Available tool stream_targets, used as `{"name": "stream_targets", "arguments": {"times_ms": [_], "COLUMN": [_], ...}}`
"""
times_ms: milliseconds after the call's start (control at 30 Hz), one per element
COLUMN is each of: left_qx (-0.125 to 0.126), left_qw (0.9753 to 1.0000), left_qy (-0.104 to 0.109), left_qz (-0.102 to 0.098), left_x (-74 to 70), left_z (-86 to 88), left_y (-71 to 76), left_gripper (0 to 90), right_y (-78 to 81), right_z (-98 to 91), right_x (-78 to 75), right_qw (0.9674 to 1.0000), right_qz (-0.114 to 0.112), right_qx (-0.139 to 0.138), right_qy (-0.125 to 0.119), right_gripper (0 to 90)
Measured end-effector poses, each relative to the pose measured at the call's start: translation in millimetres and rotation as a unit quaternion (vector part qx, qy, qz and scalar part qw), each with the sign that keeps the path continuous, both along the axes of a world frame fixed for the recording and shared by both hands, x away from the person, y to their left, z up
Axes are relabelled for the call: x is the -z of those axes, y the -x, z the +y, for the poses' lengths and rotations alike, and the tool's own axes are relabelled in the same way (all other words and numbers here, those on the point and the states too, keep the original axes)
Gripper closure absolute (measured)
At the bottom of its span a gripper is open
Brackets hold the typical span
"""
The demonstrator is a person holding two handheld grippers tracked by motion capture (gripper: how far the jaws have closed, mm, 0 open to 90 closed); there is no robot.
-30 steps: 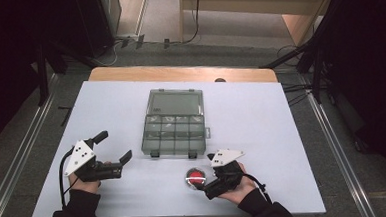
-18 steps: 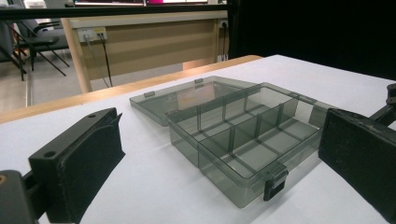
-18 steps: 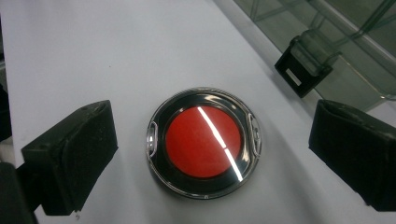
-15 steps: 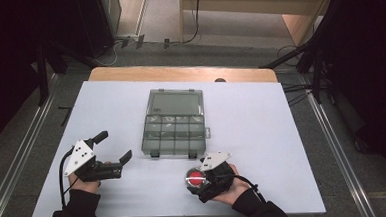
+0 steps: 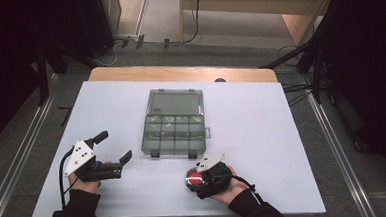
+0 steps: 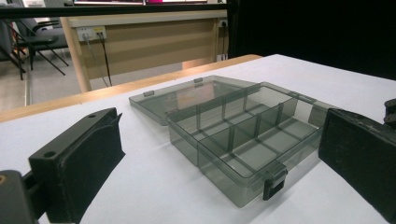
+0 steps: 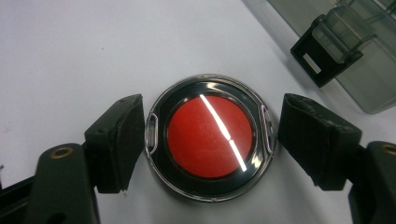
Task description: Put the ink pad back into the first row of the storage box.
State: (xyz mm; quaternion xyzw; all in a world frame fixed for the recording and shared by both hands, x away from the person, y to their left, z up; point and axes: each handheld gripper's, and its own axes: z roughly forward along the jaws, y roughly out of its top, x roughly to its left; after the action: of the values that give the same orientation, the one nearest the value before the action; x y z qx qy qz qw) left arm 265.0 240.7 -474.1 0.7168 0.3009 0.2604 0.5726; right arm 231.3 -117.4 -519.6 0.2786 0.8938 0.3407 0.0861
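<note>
Probably lab: rail-framed table (image 5: 261, 115), floor cables (image 5: 127, 44).

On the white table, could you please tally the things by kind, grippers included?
Clear grey compartment box, lid open: 1
Round red-and-black case: 1
Grippers, left gripper and right gripper: 2
Total: 4

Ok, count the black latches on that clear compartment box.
2. Both sit on the near wall of the box: one latch toward its left end, the other toward its right end, by the red-topped round case. None seem hidden.
</note>
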Motion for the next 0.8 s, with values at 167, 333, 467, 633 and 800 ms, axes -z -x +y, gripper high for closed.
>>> {"name": "stream_targets", "arguments": {"times_ms": [167,333,467,633,800], "left_qx": [0.001,0.002,0.004,0.004,0.004], "left_qw": [1.0000,1.0000,1.0000,1.0000,1.0000], "left_qy": [0.000,0.002,0.003,0.003,0.003], "left_qz": [0.000,0.000,0.000,0.000,0.001], "left_x": [0.0,-0.1,-0.4,-0.4,-0.4], "left_z": [-0.1,-0.2,-0.1,-0.2,0.0], "left_y": [0.1,0.2,0.5,0.6,0.6], "left_gripper": [0.0,0.0,0.0,0.0,0.0], "right_y": [2.4,1.1,-1.1,-5.2,-11.0], "right_z": [2.3,2.8,1.9,1.9,1.8], "right_x": [-1.7,-3.0,-9.1,-20.3,-29.6], "right_qw": [1.0000,0.9999,0.9999,0.9999,0.9999], "right_qz": [-0.002,0.005,0.009,0.001,-0.005], "right_qx": [0.001,0.005,0.009,0.010,0.012], "right_qy": [0.007,0.007,0.005,-0.003,-0.006], "right_gripper": [30.9,31.1,31.1,31.1,31.1]}}
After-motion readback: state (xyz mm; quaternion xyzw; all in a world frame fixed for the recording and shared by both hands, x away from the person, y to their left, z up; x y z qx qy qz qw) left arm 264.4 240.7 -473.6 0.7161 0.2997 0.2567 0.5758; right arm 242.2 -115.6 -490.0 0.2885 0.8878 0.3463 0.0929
